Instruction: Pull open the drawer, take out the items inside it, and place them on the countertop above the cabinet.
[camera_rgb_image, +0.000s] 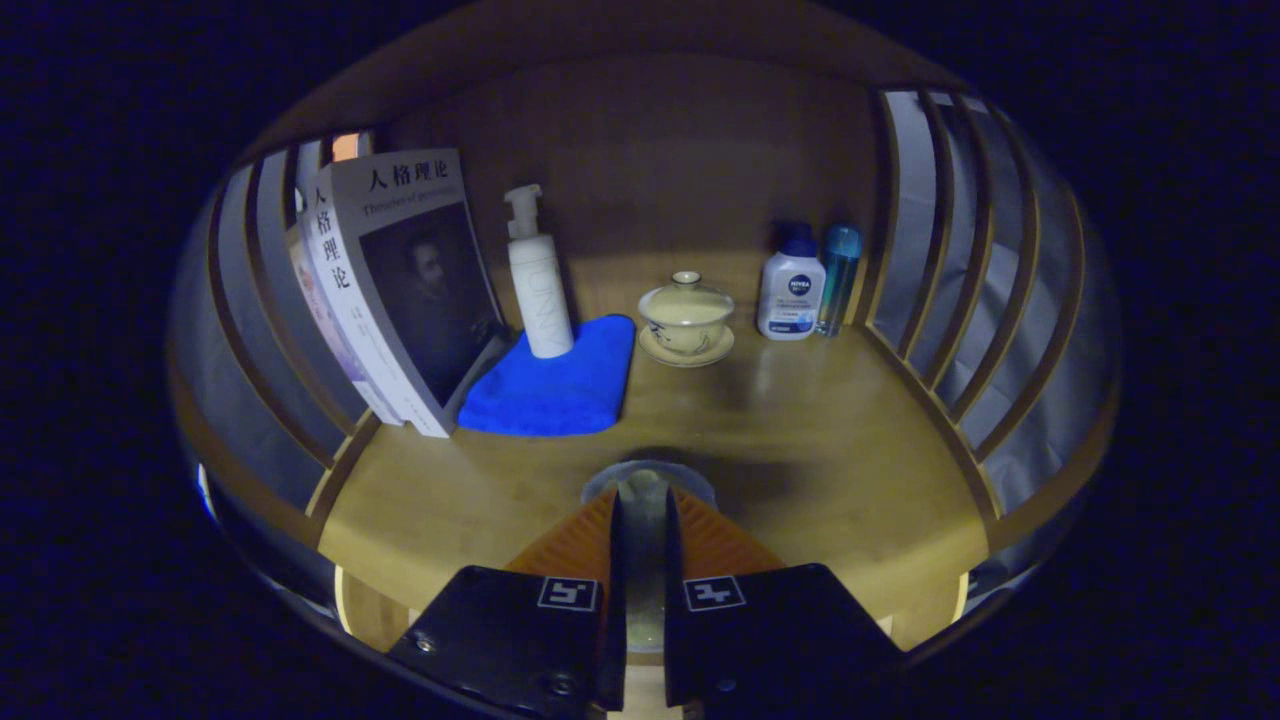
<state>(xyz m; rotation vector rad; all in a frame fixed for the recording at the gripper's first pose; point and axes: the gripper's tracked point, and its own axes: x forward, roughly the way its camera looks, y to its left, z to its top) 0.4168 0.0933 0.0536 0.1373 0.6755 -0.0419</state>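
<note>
1. Gripper (641, 502) fingers stand drawn close with only a narrow slot between them, and a grey round item (648, 472) sits in that slot, its curved top poking out past the tips; both fingers seem to press on it, so I judge it clamped
2. What the item is I cannot tell; it is small, pale and rounded, and mostly hidden by the fingers
3. It hangs low over the bare front part of the wooden countertop (800, 440), which I read as the setting-down step for something taken from the drawer
4. The open front patch suits a drop: everything else is pushed to the back, well apart from the fingers
5. Two or three books (400, 290) lean against the slatted side rail (270, 330), which props them up
6. A folded blue cloth (555, 385) lies just beside the books, and a white pump bottle (538, 280) stands on its far end
7. A lidded tea bowl (686, 312) rests on its saucer near the middle, beyond the fingers
8. A white bottle with a blue cap (790, 285) and a slim blue bottle (838, 275) stand touching or nearly so in the back corner by the other slatted rail (960, 300)
9. Writing: the front book's cover and spine carry large printed characters, the pump bottle has pale lettering down its side, and the white bottle bears a dark badge and small text
</note>
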